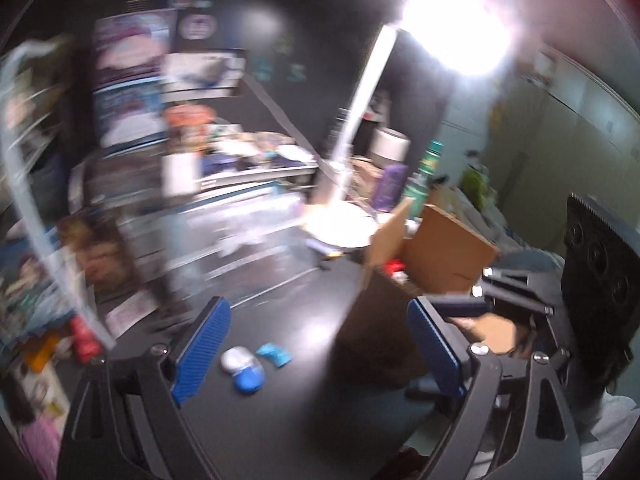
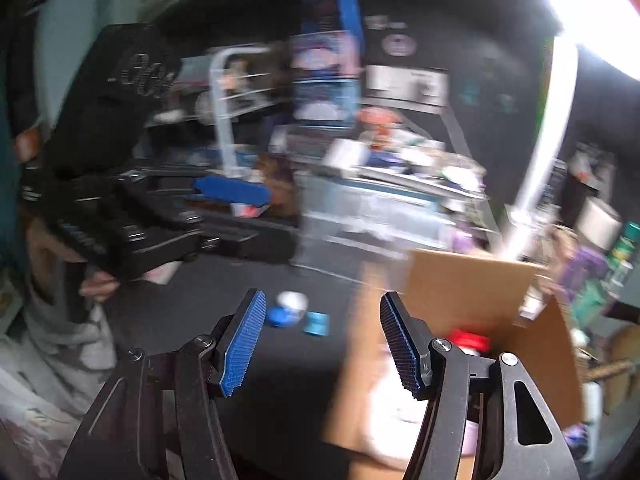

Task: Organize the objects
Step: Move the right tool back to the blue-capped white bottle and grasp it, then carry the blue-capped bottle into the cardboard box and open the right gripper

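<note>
My left gripper (image 1: pixel 320 344) is open over the black tabletop (image 1: pixel 288 420) with nothing between its blue pads. Just ahead of its left finger lie a white-and-blue rounded object (image 1: pixel 245 368) and a small teal packet (image 1: pixel 274 354). An open cardboard box (image 1: pixel 436 256) stands to the right, and something red (image 1: pixel 394 267) shows inside it. My right gripper (image 2: pixel 324 344) is open and holds nothing. It hangs at the left edge of the cardboard box (image 2: pixel 460 280), where a red-capped item (image 2: pixel 469 340) lies inside. The white-and-blue object (image 2: pixel 290 308) and the teal packet (image 2: pixel 316 323) lie beyond its left finger.
A lit desk lamp (image 1: pixel 368 92) with a white arm stands behind the box. A purple bottle (image 1: pixel 390 186) and a green can (image 1: pixel 426 172) stand beside it. Clear bins (image 1: pixel 248 220) and cluttered shelves fill the back and left. A person's hand (image 2: pixel 96 284) holds the left gripper's handle.
</note>
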Tool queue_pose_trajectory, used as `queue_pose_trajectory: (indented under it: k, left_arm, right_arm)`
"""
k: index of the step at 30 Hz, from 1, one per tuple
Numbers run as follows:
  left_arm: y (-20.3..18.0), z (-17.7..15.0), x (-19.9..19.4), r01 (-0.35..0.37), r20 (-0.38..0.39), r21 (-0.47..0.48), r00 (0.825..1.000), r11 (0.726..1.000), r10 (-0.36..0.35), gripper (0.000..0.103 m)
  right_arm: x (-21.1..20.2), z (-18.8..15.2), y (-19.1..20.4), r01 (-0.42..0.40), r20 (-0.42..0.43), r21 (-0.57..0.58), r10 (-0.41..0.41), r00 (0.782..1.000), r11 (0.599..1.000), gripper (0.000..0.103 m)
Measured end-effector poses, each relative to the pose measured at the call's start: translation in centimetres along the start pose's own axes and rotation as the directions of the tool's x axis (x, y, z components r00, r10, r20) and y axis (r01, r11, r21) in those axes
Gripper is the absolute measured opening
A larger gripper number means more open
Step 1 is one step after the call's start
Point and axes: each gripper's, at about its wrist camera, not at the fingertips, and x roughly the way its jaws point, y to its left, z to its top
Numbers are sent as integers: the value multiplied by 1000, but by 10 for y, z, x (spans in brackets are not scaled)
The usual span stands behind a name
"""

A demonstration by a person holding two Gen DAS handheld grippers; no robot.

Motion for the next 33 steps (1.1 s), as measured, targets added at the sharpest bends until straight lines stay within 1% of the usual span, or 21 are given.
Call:
queue_pose_trajectory:
  k: [1, 2, 4, 5, 6, 7, 9, 10, 11, 13, 16, 17, 18, 19, 20, 21, 22, 25, 27, 31, 33]
  left_arm:
    - [9, -8, -5, -18, 13, -17, 1000, 1000, 18, 89]
    - [17, -16, -9, -34, 28, -32, 999, 999, 35, 90]
    - [37, -37, -16, -77, 62, -69, 995, 995, 82, 94]
    - [49, -49, -17, -99, 66, -99, 992, 990, 106, 94]
    - [59, -58, -17, -108, 56, -125, 992, 986, 116, 94]
    - [68, -67, -15, -114, 43, -151, 992, 982, 122, 94]
    - [84, -85, -12, -125, 21, -191, 991, 973, 131, 94]
    - [91, -93, -9, -136, 6, -207, 990, 969, 140, 94]
    - [96, -100, -6, -144, -9, -217, 989, 965, 146, 94]
    - [103, -110, -2, -145, -29, -235, 989, 961, 143, 94]
    - [108, -119, 0, -135, -44, -260, 991, 956, 128, 94]
    - [108, -121, 1, -133, -47, -264, 991, 955, 125, 94]
    - [108, -122, 3, -133, -52, -265, 991, 955, 124, 94]
    - [108, -122, 4, -134, -55, -265, 991, 955, 124, 94]
    - [108, -122, 5, -135, -57, -264, 991, 955, 124, 94]
    - [108, -122, 5, -134, -57, -264, 991, 955, 123, 94]
    - [109, -121, 6, -131, -58, -266, 991, 955, 119, 94]
    - [110, -118, 10, -124, -64, -267, 992, 956, 110, 94]
    - [109, -116, 15, -117, -73, -265, 992, 957, 101, 94]
    - [101, -113, 26, -49, -88, -263, 996, 964, 27, 94]
    - [94, -111, 31, -29, -95, -253, 995, 967, 5, 94]
  right_arm:
    - [7, 0, 8, -25, -6, -5, 25, 1000, 1000, 57]
    - [18, -1, 19, -62, -18, -7, 62, 998, 998, 57]
    - [43, -6, 33, -110, -53, 8, 111, 992, 994, 57]
    - [61, -10, 38, -120, -79, 25, 122, 989, 992, 57]
    - [77, -14, 42, -119, -104, 37, 123, 987, 992, 57]
    - [94, -19, 44, -111, -131, 51, 117, 984, 992, 57]
    - [130, -31, 40, -57, -183, 87, 72, 980, 995, 57]
    - [145, -37, 37, -13, -195, 85, 29, 980, 996, 57]
    - [164, -43, 35, 45, -211, 66, -30, 977, 997, 57]
    - [184, -48, 28, 91, -231, 50, -77, 970, 995, 56]
    - [209, -51, 17, 122, -261, 58, -103, 960, 991, 55]
    - [215, -51, 14, 125, -267, 68, -103, 958, 990, 52]
    - [219, -51, 12, 129, -270, 71, -105, 957, 989, 47]
    - [221, -49, 11, 147, -257, 56, -128, 958, 988, 45]
    - [224, -48, 11, 160, -258, 44, -143, 955, 986, 40]
    - [225, -49, 10, 157, -253, 46, -140, 957, 987, 32]
    - [224, -49, 10, 159, -249, 46, -143, 958, 986, 31]
    - [220, -53, 10, 149, -237, 24, -140, 961, 989, 29]
    - [217, -55, 12, 126, -240, 20, -117, 964, 992, 28]
    - [202, -56, 19, 75, -216, 16, -70, 974, 997, 28]
    - [188, -55, 25, 42, -191, 8, -40, 981, 999, 28]
